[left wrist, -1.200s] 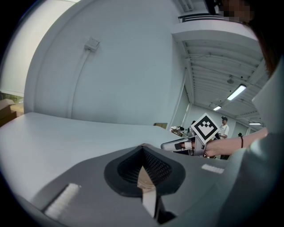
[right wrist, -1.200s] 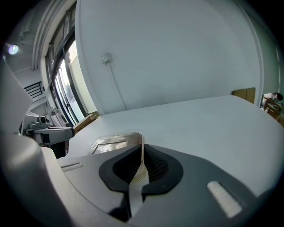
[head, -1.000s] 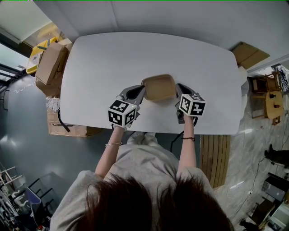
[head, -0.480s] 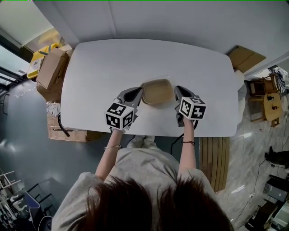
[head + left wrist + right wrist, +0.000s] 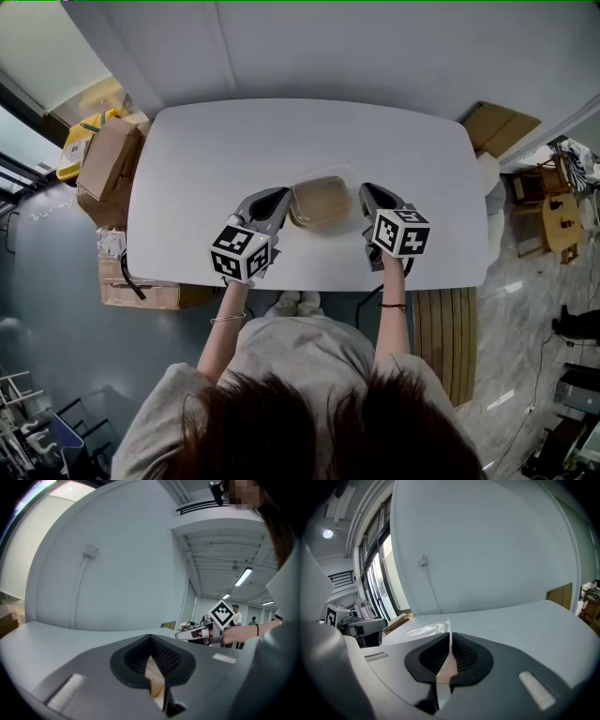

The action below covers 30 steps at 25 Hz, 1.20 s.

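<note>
Container [image 5: 321, 199], brown with a clear lid [image 5: 425, 628], sits between the two grippers over the near middle of the white table [image 5: 225, 141]. Whether it rests on the surface or is held clear of it cannot be told.

Left gripper [image 5: 282, 201]: jaws closed on the container's left edge. In the left gripper view a thin tan strip of that edge [image 5: 154, 677] stands pinched between the ribbed pads. The marker cube [image 5: 241, 253] sits at the near end, at the person's hand.

Right gripper [image 5: 365, 194]: jaws closed on the container's right edge. In the right gripper view the pads clamp a thin tan rim [image 5: 446, 666], with the clear lid rising just beyond it. Its marker cube [image 5: 401, 232] is likewise at the near end.

The two grippers face each other across the container, each visible in the other's view.

Beyond the table's left edge, cardboard boxes [image 5: 105, 155] stand on the floor. A flat piece of cardboard [image 5: 494, 127] lies off the far right corner. A grey wall runs along the far side, carrying a small socket [image 5: 90, 550] with a cable dropping from it.
</note>
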Motion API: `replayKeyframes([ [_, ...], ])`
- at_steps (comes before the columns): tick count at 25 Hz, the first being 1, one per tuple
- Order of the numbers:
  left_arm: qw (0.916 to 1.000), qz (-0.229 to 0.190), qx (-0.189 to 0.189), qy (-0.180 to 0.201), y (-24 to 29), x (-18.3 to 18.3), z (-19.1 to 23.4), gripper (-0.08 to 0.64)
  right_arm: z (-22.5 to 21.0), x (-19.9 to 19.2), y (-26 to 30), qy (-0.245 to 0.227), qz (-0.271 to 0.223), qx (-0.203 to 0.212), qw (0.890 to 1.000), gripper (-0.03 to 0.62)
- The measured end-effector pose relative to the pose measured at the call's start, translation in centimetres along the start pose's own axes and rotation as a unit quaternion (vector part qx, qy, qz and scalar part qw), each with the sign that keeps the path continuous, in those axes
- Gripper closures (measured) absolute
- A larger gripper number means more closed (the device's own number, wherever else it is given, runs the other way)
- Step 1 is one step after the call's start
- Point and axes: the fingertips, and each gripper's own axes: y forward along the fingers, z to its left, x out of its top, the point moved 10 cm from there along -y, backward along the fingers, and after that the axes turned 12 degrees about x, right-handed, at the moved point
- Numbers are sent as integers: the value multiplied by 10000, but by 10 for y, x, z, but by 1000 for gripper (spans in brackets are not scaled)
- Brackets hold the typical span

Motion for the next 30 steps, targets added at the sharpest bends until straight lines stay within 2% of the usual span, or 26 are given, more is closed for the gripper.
replayKeyframes([
  [14,9980,-612,-52,162,-28,37,-10,569,25,29,-30,-210,-402,202,9988,561],
  [30,9957,-896,-13,225,-44,51,-13,569,43,44,-50,-385,-656,295,9967,563],
])
